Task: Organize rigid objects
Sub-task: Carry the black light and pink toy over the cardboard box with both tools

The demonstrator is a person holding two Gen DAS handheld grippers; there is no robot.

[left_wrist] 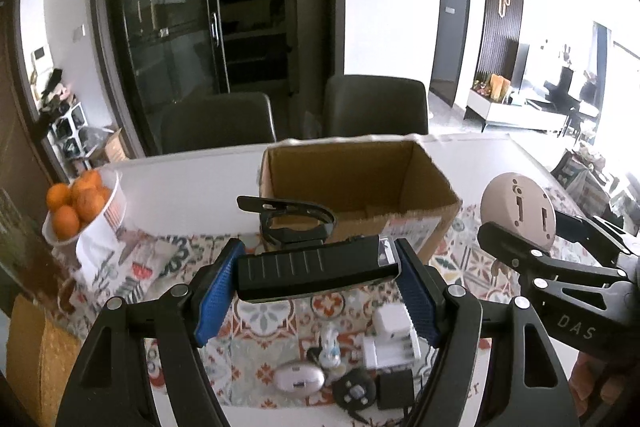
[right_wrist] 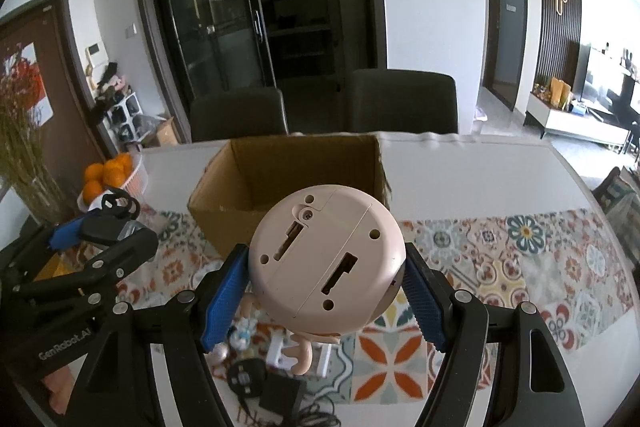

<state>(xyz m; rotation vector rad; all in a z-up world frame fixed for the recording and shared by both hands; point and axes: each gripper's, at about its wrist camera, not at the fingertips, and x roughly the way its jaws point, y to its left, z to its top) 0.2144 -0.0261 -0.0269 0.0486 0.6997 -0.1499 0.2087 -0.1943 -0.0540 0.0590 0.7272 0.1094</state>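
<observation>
My left gripper (left_wrist: pixel 318 273) is shut on a black bike light with a clamp mount (left_wrist: pixel 316 265), held level above the table, just in front of the open cardboard box (left_wrist: pixel 352 179). My right gripper (right_wrist: pixel 324 279) is shut on a round pink toy (right_wrist: pixel 326 255), its flat base with slots facing the camera. The toy also shows in the left wrist view (left_wrist: pixel 520 209), to the right of the box. The box (right_wrist: pixel 288 167) sits directly behind the toy. The left gripper with the light (right_wrist: pixel 108 227) shows at left in the right wrist view.
Small items lie on the patterned runner (left_wrist: pixel 280 319) below the grippers: a white charger (left_wrist: pixel 390 337), a white oval device (left_wrist: pixel 298 379), a black round remote (left_wrist: pixel 354 391), a black adapter (left_wrist: pixel 396 389). A bowl of oranges (left_wrist: pixel 80 203) stands at left. Two chairs (left_wrist: pixel 376 105) are behind the table.
</observation>
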